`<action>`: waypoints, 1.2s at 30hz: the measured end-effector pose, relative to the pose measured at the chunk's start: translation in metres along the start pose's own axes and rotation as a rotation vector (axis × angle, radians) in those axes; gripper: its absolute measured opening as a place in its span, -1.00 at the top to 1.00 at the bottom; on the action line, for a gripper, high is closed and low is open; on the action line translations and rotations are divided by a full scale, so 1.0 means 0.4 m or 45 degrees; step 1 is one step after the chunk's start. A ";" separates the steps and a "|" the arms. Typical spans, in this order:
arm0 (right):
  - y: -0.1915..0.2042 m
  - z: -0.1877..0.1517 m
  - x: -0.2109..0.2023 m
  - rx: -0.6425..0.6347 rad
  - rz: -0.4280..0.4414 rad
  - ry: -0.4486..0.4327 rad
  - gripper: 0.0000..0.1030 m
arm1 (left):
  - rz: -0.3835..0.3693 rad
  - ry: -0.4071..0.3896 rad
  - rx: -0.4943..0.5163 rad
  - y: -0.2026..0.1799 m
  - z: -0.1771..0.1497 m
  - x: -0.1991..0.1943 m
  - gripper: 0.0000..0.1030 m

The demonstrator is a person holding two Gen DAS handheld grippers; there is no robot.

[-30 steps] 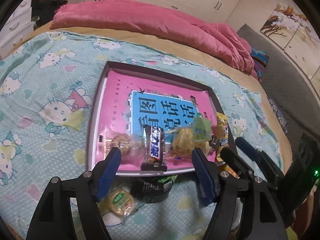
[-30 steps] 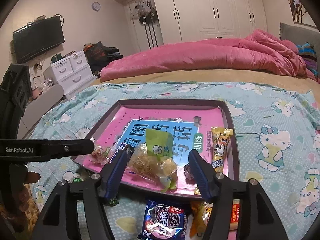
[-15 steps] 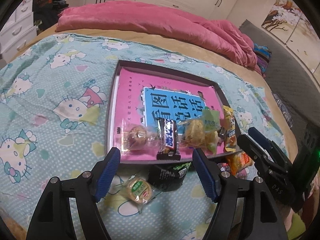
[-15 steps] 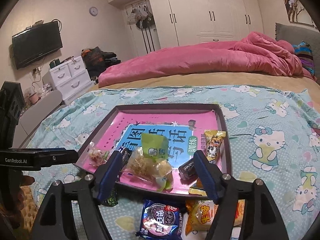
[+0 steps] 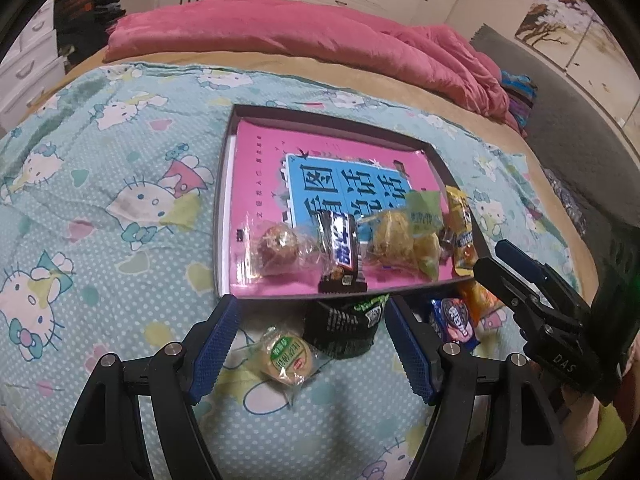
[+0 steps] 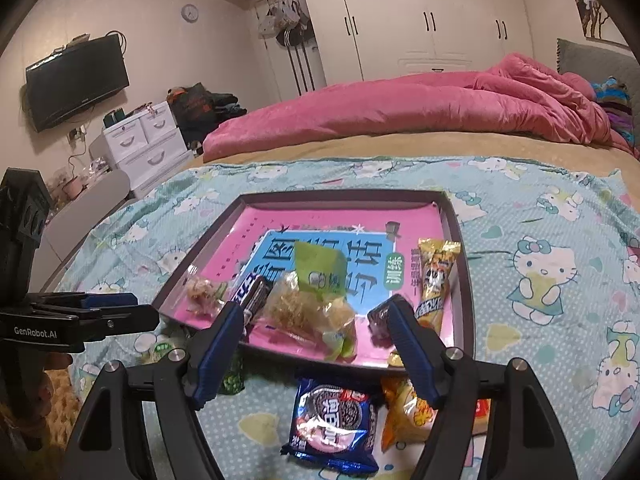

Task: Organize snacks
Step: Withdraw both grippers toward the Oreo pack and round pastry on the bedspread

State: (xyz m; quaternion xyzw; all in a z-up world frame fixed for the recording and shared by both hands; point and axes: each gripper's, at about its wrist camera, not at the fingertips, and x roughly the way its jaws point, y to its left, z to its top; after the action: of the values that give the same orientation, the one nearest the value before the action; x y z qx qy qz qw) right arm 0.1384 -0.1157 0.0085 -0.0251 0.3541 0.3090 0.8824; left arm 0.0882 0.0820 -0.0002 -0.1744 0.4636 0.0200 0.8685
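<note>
1. The left gripper hung wide open and empty over a round cake and a black packet on the blanket.
2. The right gripper gaped equally wide, empty, above an Oreo pack and an orange bag.
3. Beyond, the tray held a Snickers, wrapped pastries and a yellow stick.

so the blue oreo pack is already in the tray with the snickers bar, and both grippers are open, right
Not quite. The right wrist view shows the blue Oreo pack lying on the blanket in front of the tray, not in it. The Snickers bar is in the tray, and both hand-held grippers are open.
</note>
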 end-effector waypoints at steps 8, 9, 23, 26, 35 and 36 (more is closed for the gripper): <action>0.014 -0.014 -0.006 -0.023 -0.009 0.021 -0.44 | 0.010 0.016 0.013 0.009 -0.016 -0.002 -0.48; 0.015 -0.015 -0.007 -0.022 -0.011 0.021 -0.44 | 0.009 0.017 0.014 0.011 -0.018 -0.002 -0.47; 0.025 -0.039 -0.013 -0.034 -0.042 0.055 -0.44 | 0.020 0.054 0.069 0.018 -0.047 0.006 -0.48; 0.026 -0.043 -0.014 -0.033 -0.046 0.063 -0.44 | 0.020 0.064 0.069 0.021 -0.052 0.013 -0.48; 0.017 -0.068 -0.013 0.020 -0.054 0.114 -0.44 | 0.002 0.090 0.057 0.037 -0.065 0.028 -0.48; 0.017 -0.071 -0.013 0.023 -0.056 0.120 -0.45 | 0.002 0.093 0.060 0.037 -0.066 0.028 -0.48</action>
State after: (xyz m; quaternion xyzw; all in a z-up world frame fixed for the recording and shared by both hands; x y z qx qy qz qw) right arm 0.1145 -0.1204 -0.0084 -0.0392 0.3974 0.2847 0.8715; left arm 0.0705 0.0860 -0.0272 -0.1542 0.4954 0.0034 0.8549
